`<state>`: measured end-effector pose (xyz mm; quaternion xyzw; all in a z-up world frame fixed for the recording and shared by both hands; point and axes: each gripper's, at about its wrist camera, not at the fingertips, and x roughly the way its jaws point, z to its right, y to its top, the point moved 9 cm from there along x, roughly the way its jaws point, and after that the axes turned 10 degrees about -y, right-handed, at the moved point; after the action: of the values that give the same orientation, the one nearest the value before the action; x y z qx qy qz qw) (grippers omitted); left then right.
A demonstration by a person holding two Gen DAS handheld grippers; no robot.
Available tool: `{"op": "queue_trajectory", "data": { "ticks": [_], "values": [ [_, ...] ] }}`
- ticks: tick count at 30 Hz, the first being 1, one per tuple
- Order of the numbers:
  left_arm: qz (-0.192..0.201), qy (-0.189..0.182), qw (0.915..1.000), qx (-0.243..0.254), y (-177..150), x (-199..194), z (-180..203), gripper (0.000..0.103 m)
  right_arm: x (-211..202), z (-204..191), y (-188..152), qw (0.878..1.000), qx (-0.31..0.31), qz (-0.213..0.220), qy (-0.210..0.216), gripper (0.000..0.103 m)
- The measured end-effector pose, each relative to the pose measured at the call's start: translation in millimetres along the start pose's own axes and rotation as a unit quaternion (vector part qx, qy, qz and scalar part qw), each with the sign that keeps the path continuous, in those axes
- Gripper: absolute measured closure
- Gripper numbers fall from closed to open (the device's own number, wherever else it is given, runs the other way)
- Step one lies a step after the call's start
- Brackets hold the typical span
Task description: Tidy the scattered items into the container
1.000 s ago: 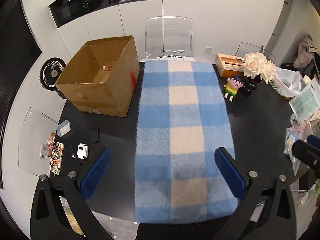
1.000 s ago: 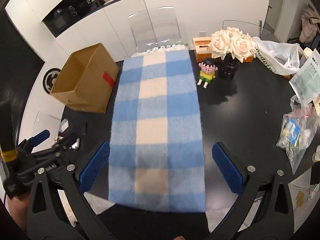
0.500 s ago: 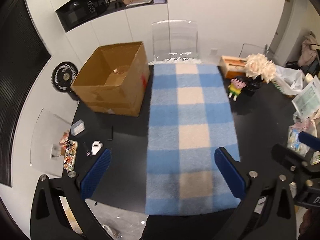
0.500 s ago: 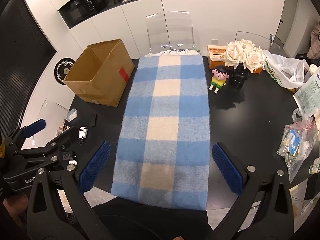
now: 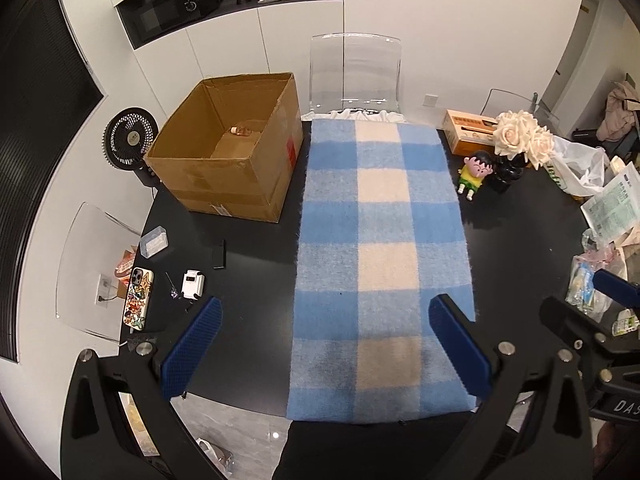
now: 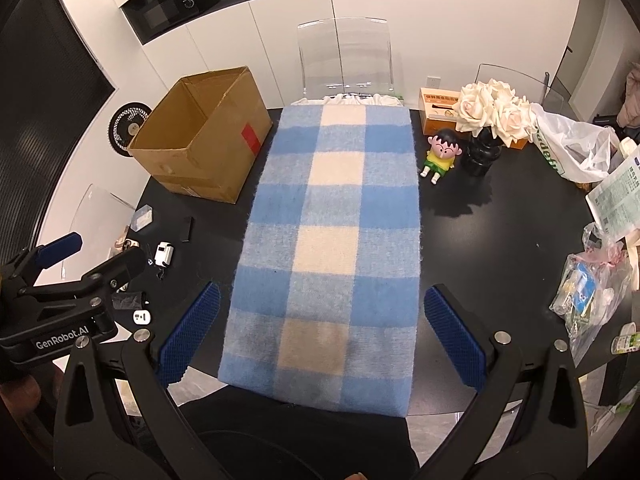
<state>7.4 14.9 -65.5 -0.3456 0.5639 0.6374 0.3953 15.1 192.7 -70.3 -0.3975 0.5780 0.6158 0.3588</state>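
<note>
Hovering above the near edge of the black desk [image 5: 248, 344]: left claw [image 5: 326, 354] and right claw [image 6: 322, 334], both spread wide, gripping nothing. Directly beneath, a blue-and-cream checked blanket [image 5: 384, 264] running from near edge to far edge. Toward the near-left corner, scattered small items: white gadget [image 5: 193, 283], patterned phone [image 5: 138, 298], clear plastic case [image 5: 154, 242], small black slab [image 5: 219, 254]. At the far-left corner, open cardboard box [image 5: 232, 148], a small bottle [image 5: 241, 131] lying inside. By the far-right edge, cartoon figurine [image 6: 440, 155] beside a black vase of cream roses [image 6: 494, 118].
</note>
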Motion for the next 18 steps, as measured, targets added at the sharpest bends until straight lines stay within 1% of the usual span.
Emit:
{"op": "queue_trajectory", "data": {
  "ticks": [3, 7, 15, 18],
  "values": [
    [-0.003, 0.002, 1.0, 0.003, -0.5, 0.0, -0.1, 0.0, -0.6, 0.0, -1.0, 1.0, -0.002, -0.001, -0.002, 0.0],
    [-0.005, -0.006, 1.0, -0.002, -1.9, 0.6, -1.1, 0.0, -0.2, 1.0, -3.0, 1.0, -0.001, -0.004, -0.004, 0.0],
    [0.01, 0.001, 0.9999, 0.01, 0.9, -4.2, -0.6, 0.0, -1.3, 1.1, -4.2, 1.0, -0.004, -0.005, -0.007, 0.0],
    [0.018, -0.004, 0.9996, 0.022, 1.8, -6.3, 3.5, 0.0, -0.6, 1.2, -5.1, 1.0, -0.004, -0.007, -0.007, 0.0]
  ]
}}
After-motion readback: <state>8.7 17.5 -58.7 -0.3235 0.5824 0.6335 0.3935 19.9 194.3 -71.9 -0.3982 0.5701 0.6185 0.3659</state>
